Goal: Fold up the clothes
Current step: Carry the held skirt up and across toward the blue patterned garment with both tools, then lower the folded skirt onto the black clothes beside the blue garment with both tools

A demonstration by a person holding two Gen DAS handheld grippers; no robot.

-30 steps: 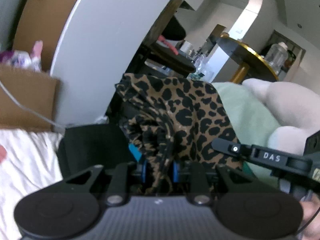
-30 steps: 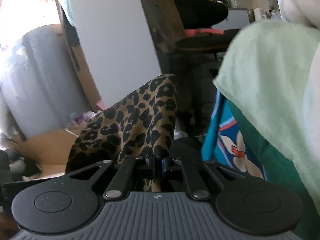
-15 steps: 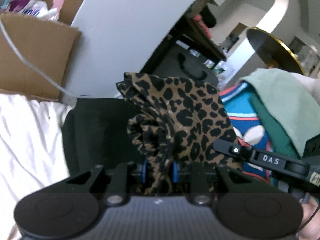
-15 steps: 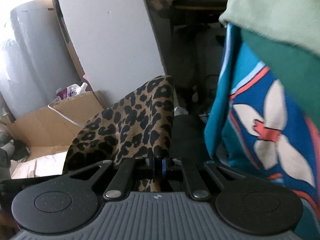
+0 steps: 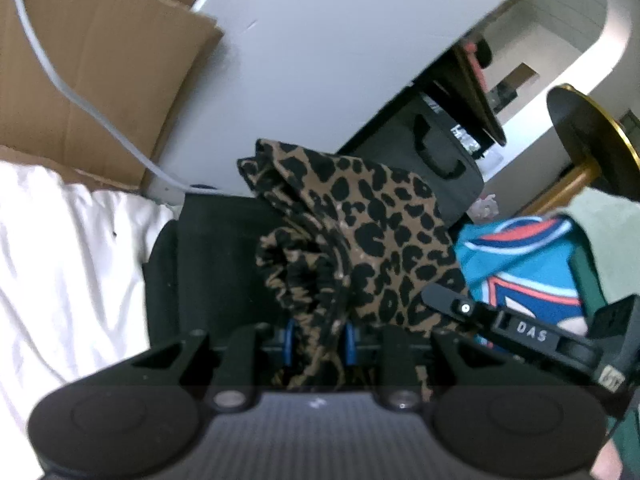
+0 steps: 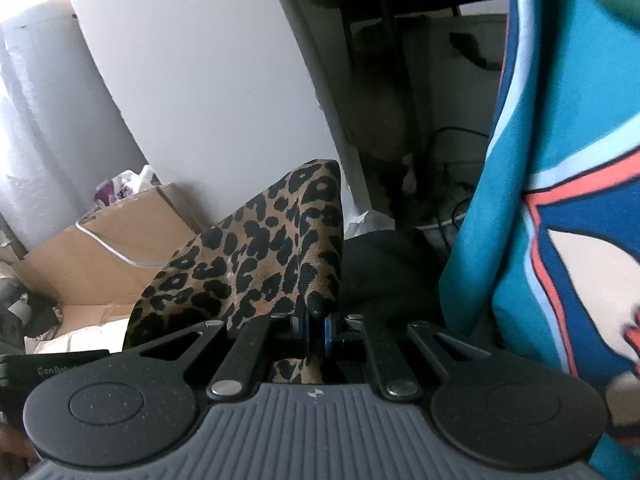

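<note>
A leopard-print garment (image 5: 372,232) hangs bunched between both grippers. My left gripper (image 5: 318,340) is shut on its gathered elastic edge, which puckers just above the blue pads. The right gripper (image 5: 472,312) shows at the lower right of the left wrist view, clamped on the same cloth. In the right wrist view my right gripper (image 6: 316,326) is shut on a corner of the leopard-print garment (image 6: 264,256), which rises in a peak to the left. Under the cloth lies a black garment (image 5: 200,264).
A pile of clothes stands at the right, with a teal floral-print piece (image 6: 560,160) close beside the right gripper and pale green fabric (image 5: 612,232) above. A white sheet (image 5: 60,272) covers the left. A cardboard box (image 5: 92,72), white cable (image 5: 80,100), white panel (image 5: 320,40) and gold-edged round table (image 5: 592,140) stand behind.
Both cameras have tipped downward: the room's far parts slid up and out of view, and the sheet, box and teal print now fill more. Both grips on the leopard cloth are unchanged.
</note>
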